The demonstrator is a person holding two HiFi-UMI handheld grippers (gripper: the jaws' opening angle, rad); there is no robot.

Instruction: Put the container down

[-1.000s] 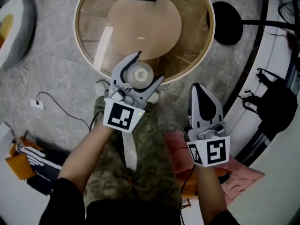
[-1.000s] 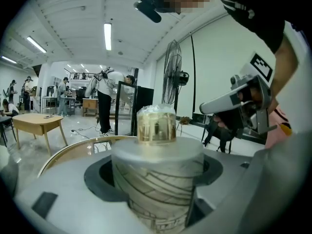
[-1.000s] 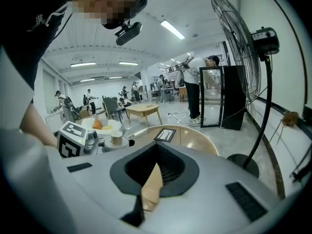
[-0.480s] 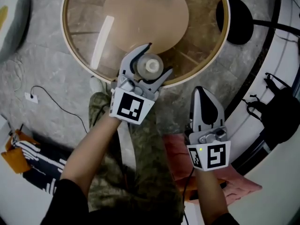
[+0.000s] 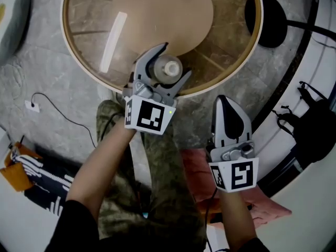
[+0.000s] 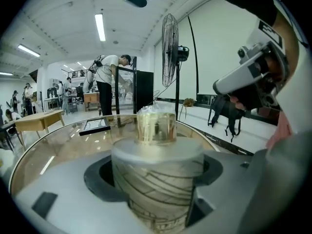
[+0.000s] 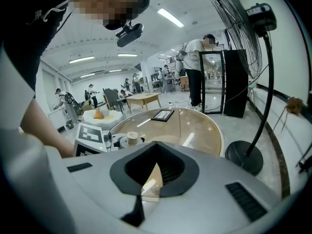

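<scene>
A small round container (image 5: 169,71) with a pale lid and a clear knob on top sits between the jaws of my left gripper (image 5: 161,67), which is shut on it. It is held over the near rim of the round glass table (image 5: 89,72). In the left gripper view the container (image 6: 157,177) fills the middle, its patterned side clasped by both jaws. My right gripper (image 5: 229,109) is shut and empty, held off the table to the right, above the floor. From the right gripper view the container (image 7: 131,138) shows small at the left, over the table (image 7: 195,130).
A fan stand with a black round base (image 5: 272,20) rises right of the table. A dark flat frame (image 6: 95,126) lies on the far side of the glass. A white cable (image 5: 63,114) trails on the grey floor at left. A black bag (image 5: 315,119) hangs at right. A pink cushion (image 5: 197,175) lies below.
My left gripper has carried the container forward, from off the near rim to over the glass top. The right gripper has stayed nearly still.
</scene>
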